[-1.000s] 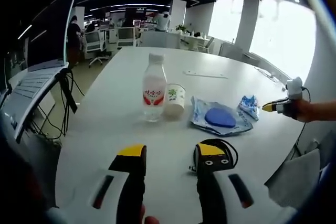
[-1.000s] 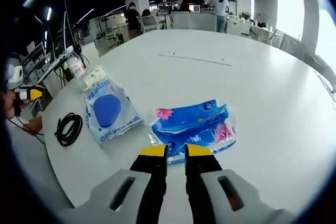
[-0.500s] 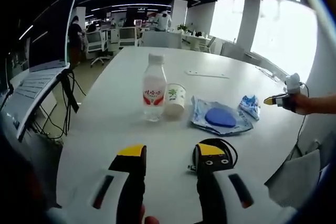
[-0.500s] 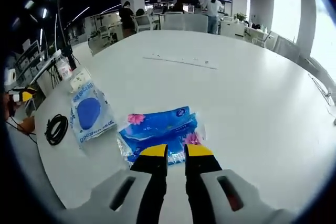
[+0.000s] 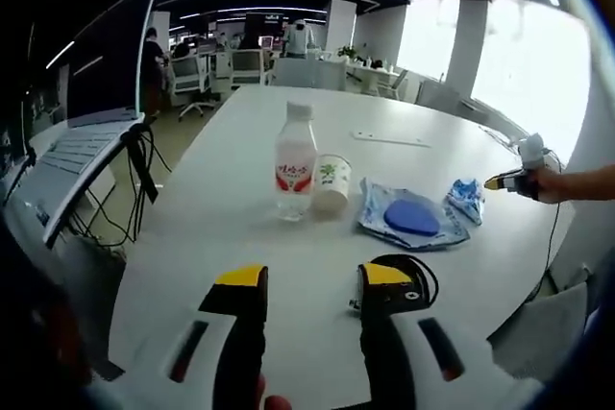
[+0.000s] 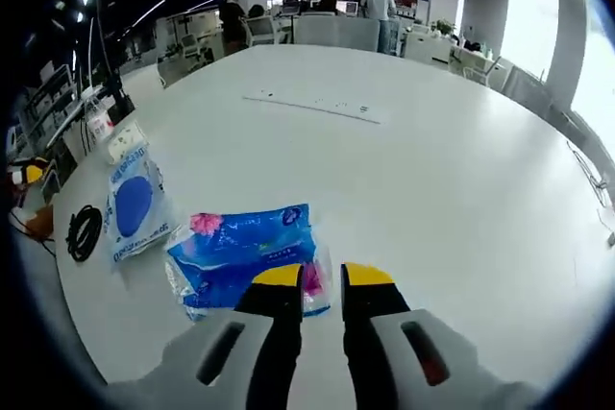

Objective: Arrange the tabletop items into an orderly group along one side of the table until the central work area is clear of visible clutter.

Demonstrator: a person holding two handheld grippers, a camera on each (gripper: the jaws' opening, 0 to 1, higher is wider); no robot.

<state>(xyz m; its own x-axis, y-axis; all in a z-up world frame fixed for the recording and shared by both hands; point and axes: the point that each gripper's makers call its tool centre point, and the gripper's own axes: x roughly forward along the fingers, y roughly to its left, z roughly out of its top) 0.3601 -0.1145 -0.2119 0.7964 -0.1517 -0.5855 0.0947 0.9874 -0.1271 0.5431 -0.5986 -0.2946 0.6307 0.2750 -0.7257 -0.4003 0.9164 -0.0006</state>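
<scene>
Here the left gripper (image 5: 311, 280) hangs low over the near edge of the white table (image 5: 240, 170), its yellow-tipped jaws spread wide with nothing between them. Just beside its right jaw, a coiled black cable (image 5: 420, 277) lies on the tabletop. Farther out stands a clear water bottle (image 5: 295, 162) with a white cap and red label, upright, and a paper cup (image 5: 332, 184) lies on its side just right of the bottle, near or touching it. To the right of the cup is a flat clear packet holding a blue disc (image 5: 411, 218), and beyond that, near the right edge of the table, the blue tissue pack (image 5: 466, 199). The right gripper (image 5: 504, 182) enters the left gripper view from the far right, held in a hand (image 5: 551, 184), close by the tissue pack.

In the right gripper view, the right gripper (image 6: 311, 277) has its jaws parted by a narrow gap. The blue tissue pack (image 6: 241, 256) with its pink flower print lies flat mostly to the left of the jaws, its right end under the left jaw tip; whether any of it is pinched cannot be told. Left of it sits the blue disc packet (image 6: 133, 208), then the black cable (image 6: 83, 231), with the cup (image 6: 124, 141) and bottle (image 6: 97, 122) farther off. A thin strip (image 6: 317, 107) lies across the far middle of the table (image 6: 461, 189).
</scene>
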